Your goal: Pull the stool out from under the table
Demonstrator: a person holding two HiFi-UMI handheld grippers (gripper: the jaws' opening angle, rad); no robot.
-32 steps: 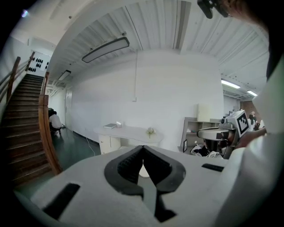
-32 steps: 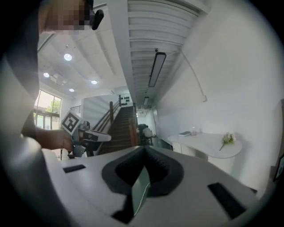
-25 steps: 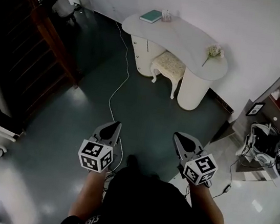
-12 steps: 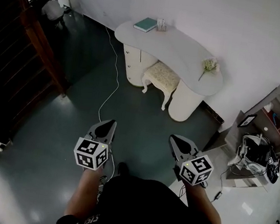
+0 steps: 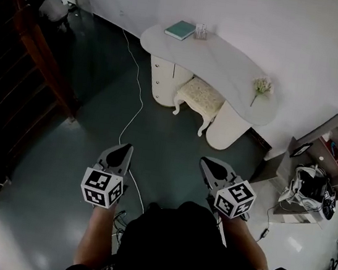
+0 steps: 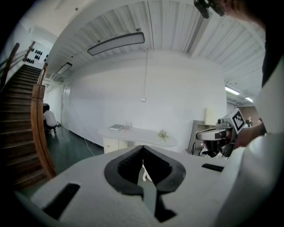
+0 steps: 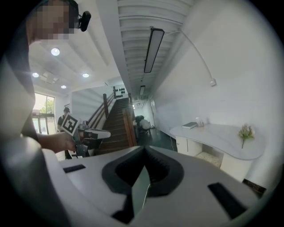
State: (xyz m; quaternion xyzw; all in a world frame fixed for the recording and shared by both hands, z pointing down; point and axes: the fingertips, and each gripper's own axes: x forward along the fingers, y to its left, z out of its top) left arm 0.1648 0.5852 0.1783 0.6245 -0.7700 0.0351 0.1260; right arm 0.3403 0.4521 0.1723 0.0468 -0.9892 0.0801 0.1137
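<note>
Only at the approach, by the look of it: well apart from the stool (image 5: 200,96), tucked in the knee gap under the table (image 5: 229,59), between the drawer unit (image 5: 164,77) on one side and the rounded pedestal (image 5: 227,126) on the other, cushioned seat and front legs poking out toward the room. Holding the left gripper (image 5: 124,149) and the right gripper (image 5: 206,162) out in front, side by side, fingers clenched tight on each and gripping nothing (plain in both gripper views, with only room and furniture beyond).

To do this well:
- Close in squarely on the open side of the stool, minding the white cable (image 5: 137,105) trailing across the dark floor (image 5: 79,150).
- Release the fingers before arriving, not at the last instant.
- Take the seat rim or a front leg, low and firm, preferably with one gripper at each side so as not to twist it.
- Draw straight back out of the gap, keeping off pedestal and drawers.
- Stop once clear of the table edge.

Counted: one stool, one table, two grippers, one cable, one teal book (image 5: 180,30) and one sprig of flowers (image 5: 262,86) on the tabletop, plus something small and pale beside the book, too small to name.
</note>
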